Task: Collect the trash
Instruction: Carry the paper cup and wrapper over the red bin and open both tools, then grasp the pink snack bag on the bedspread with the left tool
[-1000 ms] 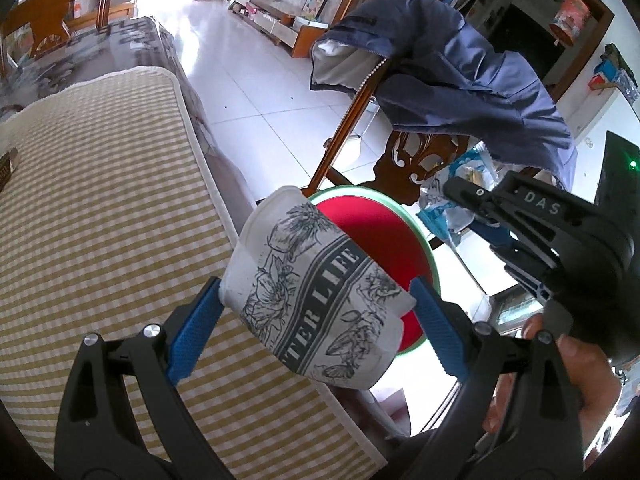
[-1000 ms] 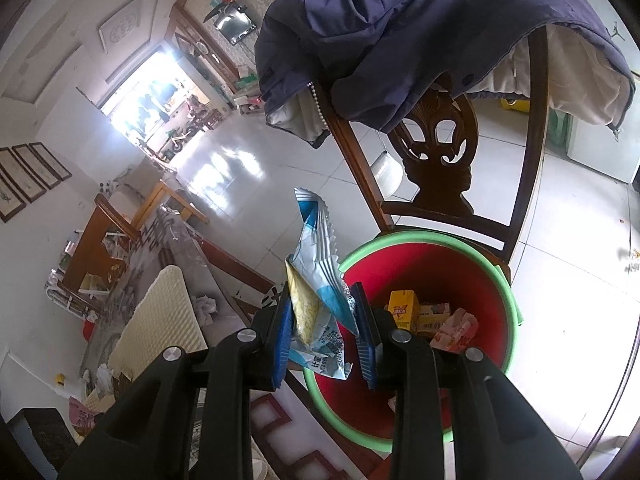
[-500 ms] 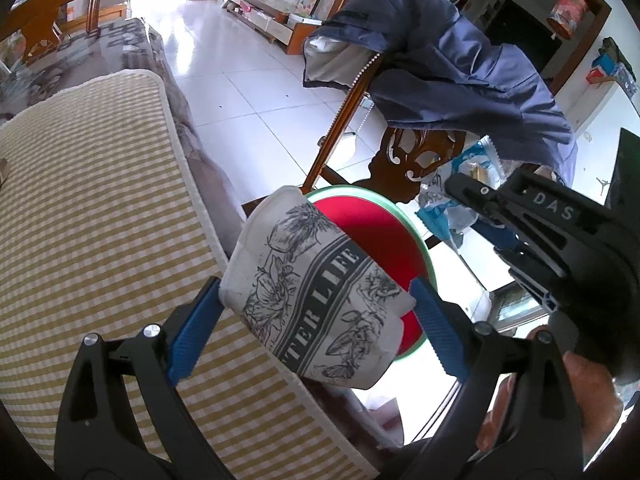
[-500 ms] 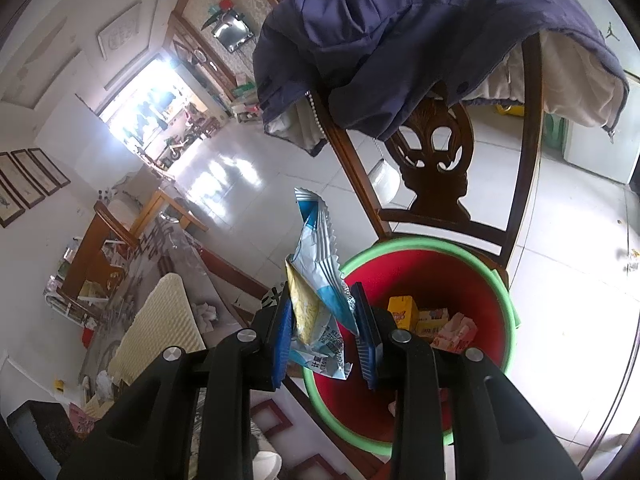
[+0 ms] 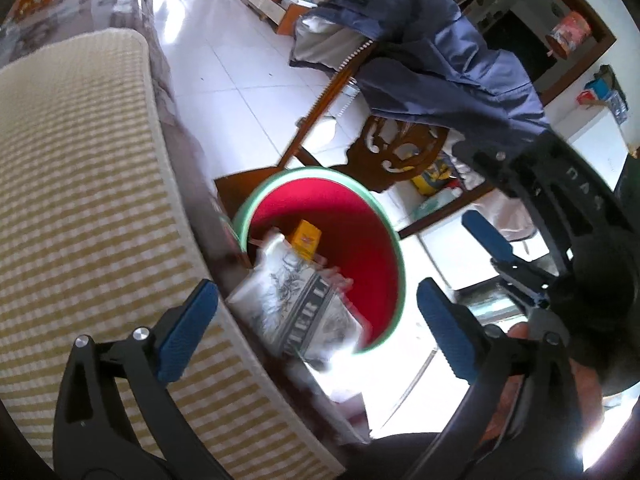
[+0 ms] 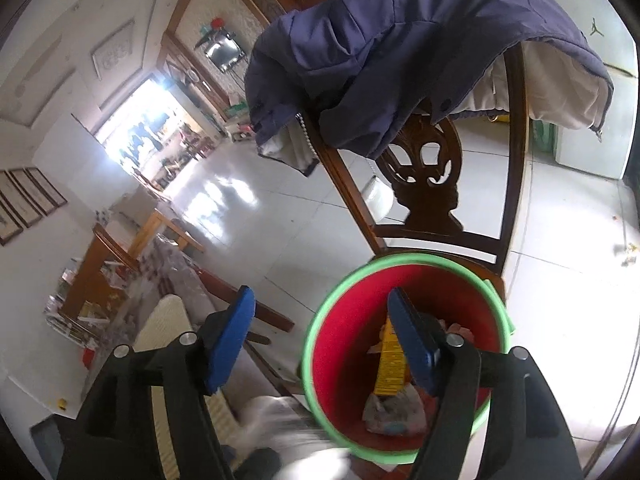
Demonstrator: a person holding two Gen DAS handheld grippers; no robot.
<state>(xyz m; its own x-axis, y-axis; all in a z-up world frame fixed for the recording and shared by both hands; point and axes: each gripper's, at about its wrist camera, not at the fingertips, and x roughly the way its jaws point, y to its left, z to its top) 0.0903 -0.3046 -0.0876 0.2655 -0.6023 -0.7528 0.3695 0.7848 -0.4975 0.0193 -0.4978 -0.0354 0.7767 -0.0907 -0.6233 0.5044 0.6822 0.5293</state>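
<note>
L wrist view, left to right: checked yellow-and-white cloth (image 5: pixel 80 208) covers the worktop on the left side. Left gripper (image 5: pixel 316 332) w/ jaws wide, just been opening; nothing pressed by the blue pads. The printed paper cup (image 5: pixel 300 304) sits between and beyond them, blurred, at the near rim of the red bin (image 5: pixel 360 240), partly over its opening. Bin has a green rim and stands on the floor beside the worktop edge. A yellow carton (image 5: pixel 306 238) lies inside it. Behind the bin, a carved wooden chair (image 5: pixel 400 148) w/ a blue jacket (image 5: pixel 432 64) draped over its back. Far right: the right gripper (image 5: pixel 496 256) seen from the side, a person's hand (image 5: pixel 520 332) below it.

R wrist view: right gripper (image 6: pixel 320 336) jaws partly apart, just been opening, nothing between them. Blurred pale shape at bottom centre by the bin's near rim is prob. the cup, can't tell for sure. Bin (image 6: pixel 316 344) is below the right finger; inside are the yellow carton (image 6: pixel 390 364), a crumpled wrapper (image 6: pixel 394 410) and other scraps. Chair (image 6: pixel 424 200) and jacket (image 6: pixel 400 48) above.
</note>
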